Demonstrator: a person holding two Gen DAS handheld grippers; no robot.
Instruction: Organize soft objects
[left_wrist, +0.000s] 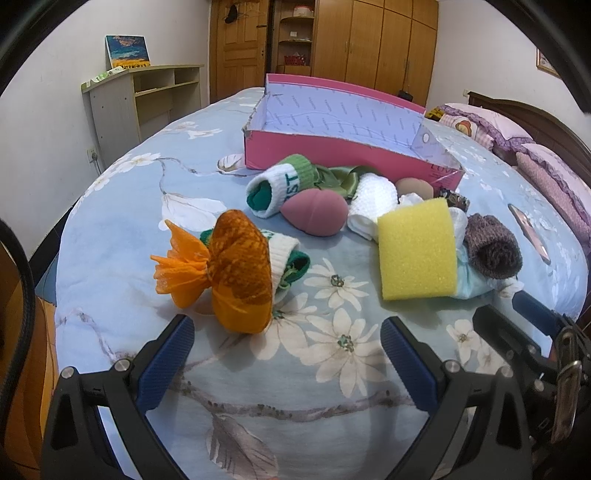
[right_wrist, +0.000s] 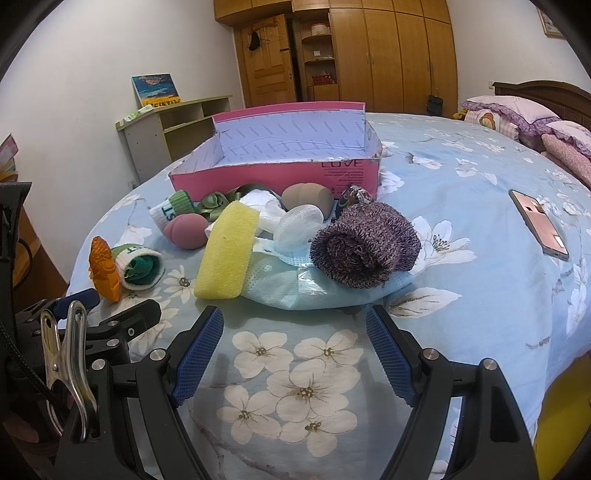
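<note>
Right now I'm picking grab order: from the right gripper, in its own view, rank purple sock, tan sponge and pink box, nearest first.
From the right gripper:
1. Purple sock, just ahead, slightly right, lying on a blue bag.
2. Tan sponge, behind the sock, at the box's front wall.
3. Pink box, farthest, center-back.

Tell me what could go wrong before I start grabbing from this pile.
1. The yellow foam sponge leans on the pale blue plastic-wrapped pack; pulling either could drag the other.
2. The rolled purple knit sock sits on that pack and may roll toward the pink phone.
</note>
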